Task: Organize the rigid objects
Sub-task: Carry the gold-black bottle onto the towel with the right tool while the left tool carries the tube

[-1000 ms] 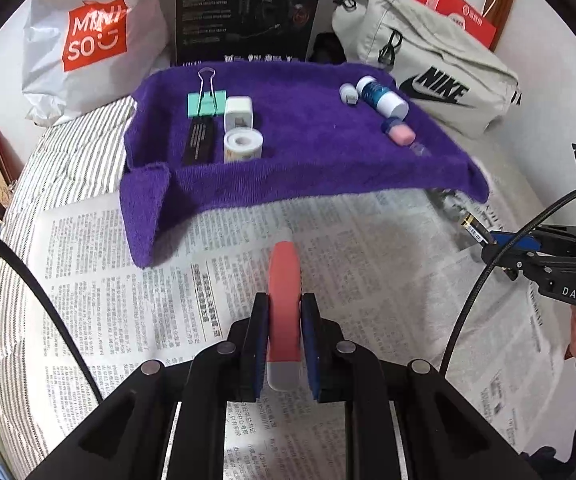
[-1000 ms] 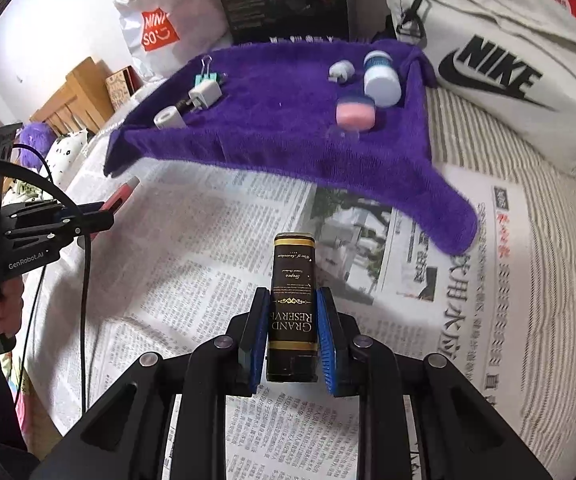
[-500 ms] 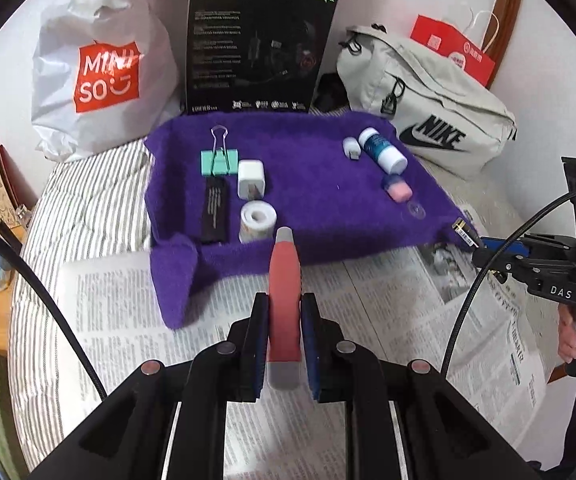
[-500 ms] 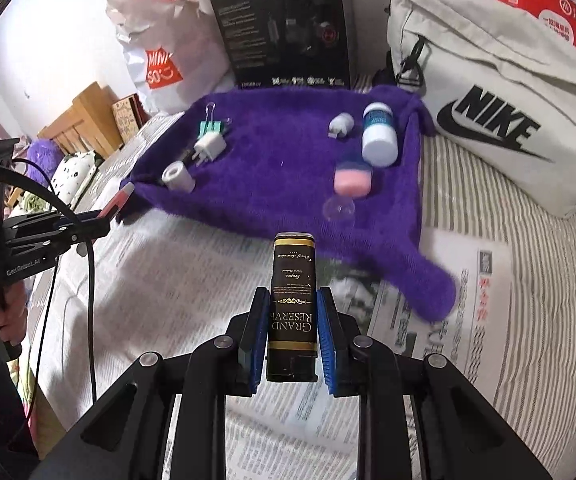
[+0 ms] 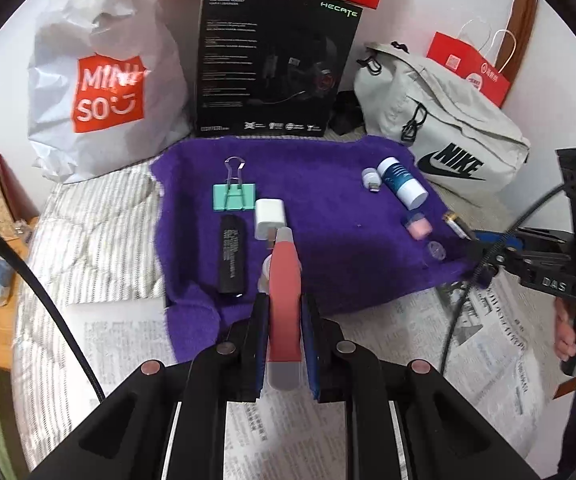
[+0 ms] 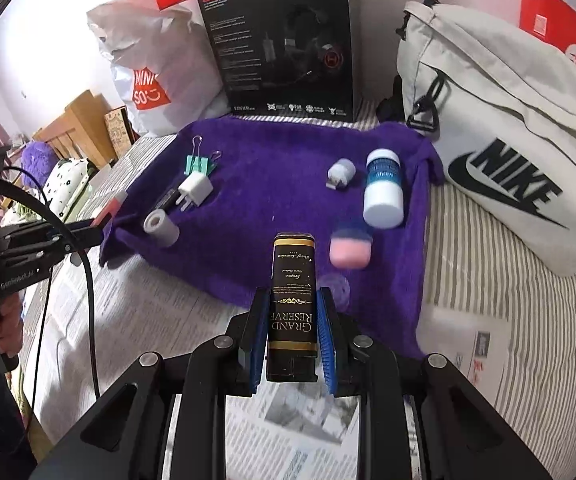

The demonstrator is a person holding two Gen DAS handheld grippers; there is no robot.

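At the bottom centre of the left wrist view, the left claw (image 5: 283, 344) is closed on a coral-red stick (image 5: 284, 300) with a pale grey end, its tip pointing up the frame over the near edge of a purple towel (image 5: 328, 208). At the bottom centre of the right wrist view, the right claw (image 6: 292, 332) is clamped on a black box (image 6: 292, 304) lettered "GRAND RESERVE", held just above the towel's near edge. Beneath both claws, newspaper (image 5: 488, 344) is spread on a striped bed (image 6: 528, 320). On the towel, at the left of the left wrist view, a black bar (image 5: 231, 256), a white plug adapter (image 5: 269, 218) and a green binder clip (image 5: 233, 196) are grouped; a white roll (image 6: 161, 228) lies near them. At the right, a pink-capped jar (image 5: 418, 226), a blue and white bottle (image 5: 402, 186) and a small white cap (image 5: 371, 178) are grouped. Farthest away, a Miniso bag (image 5: 103, 88), a black headset box (image 5: 275, 60) and a Nike bag (image 5: 448, 140) stand along the wall. The carrying step appears to be in hand; next, each held item would likely need lowering onto bare towel beside a group, then releasing.
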